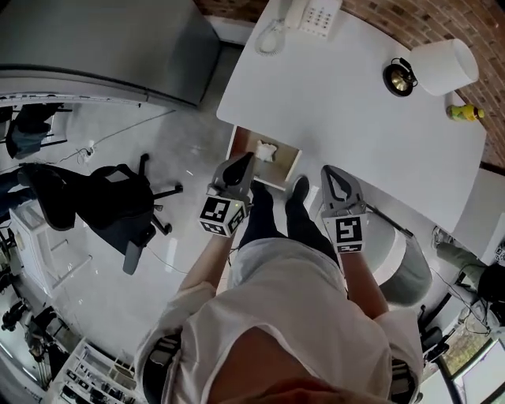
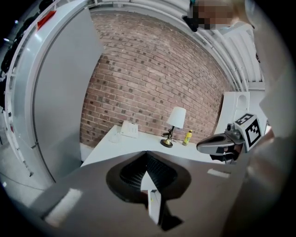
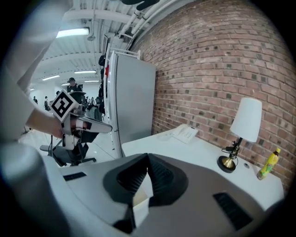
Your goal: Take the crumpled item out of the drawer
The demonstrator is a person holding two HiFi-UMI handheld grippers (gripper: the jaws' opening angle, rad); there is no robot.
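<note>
Only the head view shows the open drawer (image 1: 278,168), pulled out from under the near edge of the white worktop (image 1: 347,95), with the crumpled white item (image 1: 267,150) lying inside it. Neither gripper view takes in the drawer. In the head view the left claw (image 1: 245,163) overlaps the drawer's near left corner and points toward it. Its own view shows the two jaws pressed together with nothing between them. The right claw (image 1: 331,175) is beside it at the worktop's edge, and in its own view it is likewise pressed together and empty. The gripper views add the red brick wall (image 3: 208,60) behind the worktop, and the right one shows a long hall with strip lights. On the worktop stand a white telephone (image 1: 312,16), a table lamp (image 1: 442,67) and a yellow bottle (image 1: 464,112), all well apart from the drawer. A tall grey cabinet (image 1: 102,43) stands left of the worktop, and a black office chair (image 1: 118,209) sits on the glossy pale floor (image 1: 181,134). The person's legs (image 1: 276,221) stand just before the drawer
</note>
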